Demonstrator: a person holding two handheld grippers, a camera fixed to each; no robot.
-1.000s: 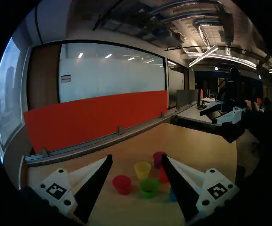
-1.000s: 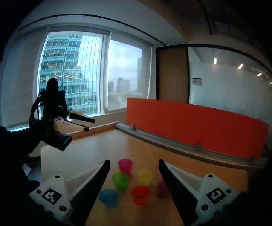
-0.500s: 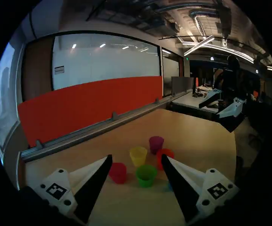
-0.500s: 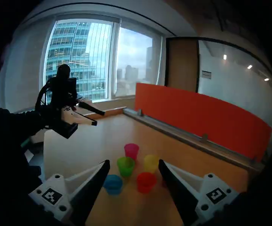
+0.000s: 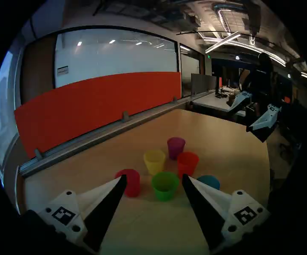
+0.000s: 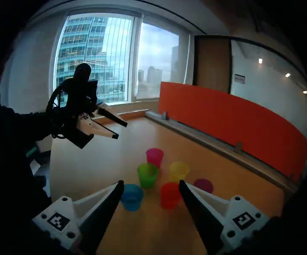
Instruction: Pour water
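- The left hand-held gripper (image 5: 153, 178) is wide open and holds nothing.
- Six cups stand close together on the desk (image 5: 225, 148) at its 12 o'clock: red cup (image 5: 128, 182), yellow cup (image 5: 154, 161), green cup (image 5: 165, 185), purple cup (image 5: 176, 147), orange cup (image 5: 187, 163), blue cup (image 5: 208, 182).
- The right hand-held gripper (image 6: 150, 183) is open too, with nothing in it and the cups at its 12 o'clock.

Daylight pours through the window (image 6: 102, 59), ceiling strips (image 5: 223, 42) glow over dim surroundings, and the edges bow.
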